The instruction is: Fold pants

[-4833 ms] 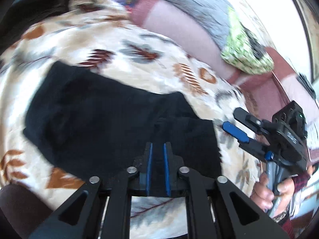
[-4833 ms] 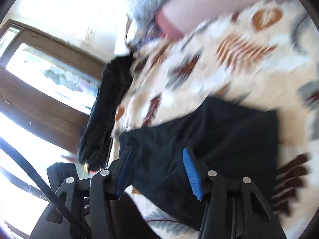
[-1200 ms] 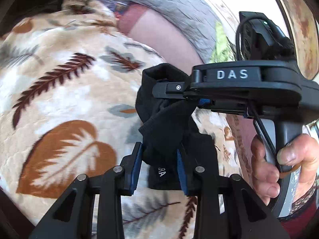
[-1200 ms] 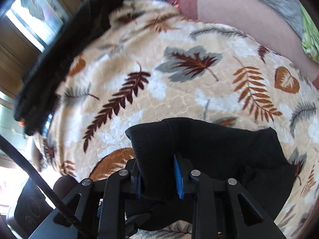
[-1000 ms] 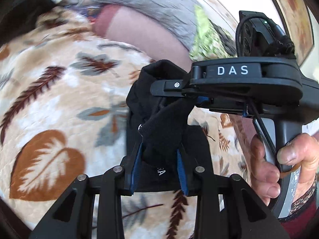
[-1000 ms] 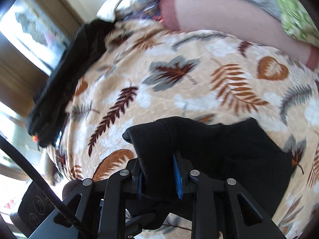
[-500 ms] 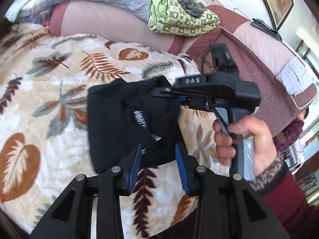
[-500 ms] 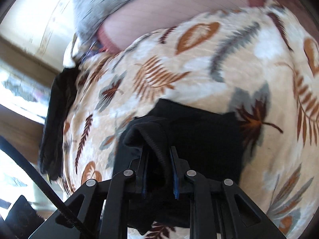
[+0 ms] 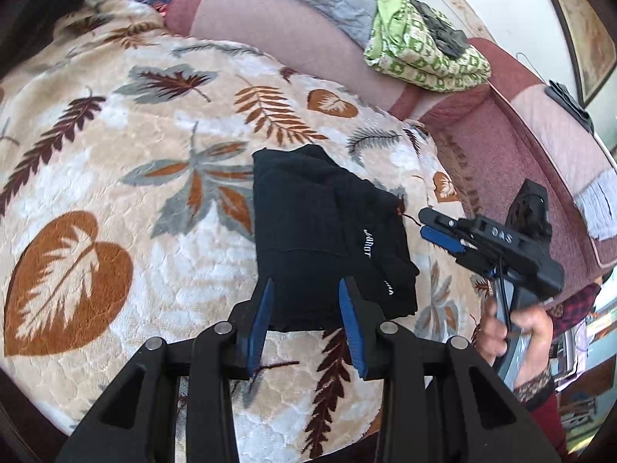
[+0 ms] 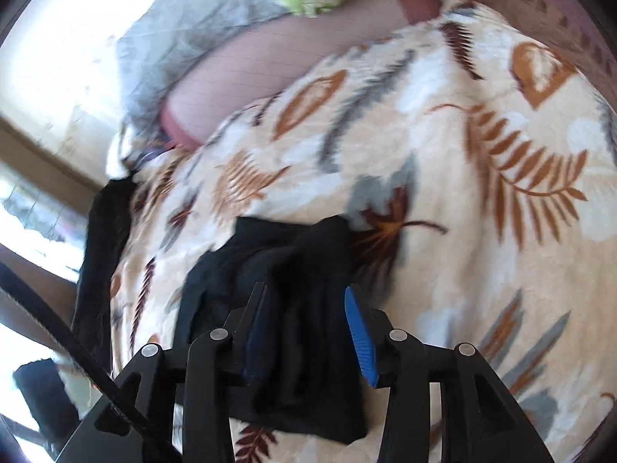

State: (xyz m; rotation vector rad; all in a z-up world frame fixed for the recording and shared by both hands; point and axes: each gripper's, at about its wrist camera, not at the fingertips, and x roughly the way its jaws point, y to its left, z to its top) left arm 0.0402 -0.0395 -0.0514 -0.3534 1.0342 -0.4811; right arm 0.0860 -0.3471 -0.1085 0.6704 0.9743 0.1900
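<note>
"Where are the pants (image 9: 327,239) now?"

"Lying on the leaf-print blanket (image 9: 115,146) that covers the sofa, gathered into a small black bundle with several layers stacked on top of each other. White lettering shows on one of the upper flaps."

"So the folding is done?"

"Nearly, I'd say. The bundle is compact, but the top layers sit a bit askew and one corner sticks out on the far side. It could use a final squaring and pressing flat."

"Is either gripper holding the cloth?"

"No. The left gripper (image 9: 304,320) is spread wide, its blue pads on either side of the near edge of the bundle without pinching it. The right gripper (image 10: 308,332) is also parted wide and hovers over the pants, with nothing caught between its pads. From the left camera, it sits just off to the side of the bundle, held in the person's right hand (image 9: 516,328)."

"Anything else around?"

"A green patterned cloth (image 9: 420,50) on the sofa back, well apart from the work."
</note>
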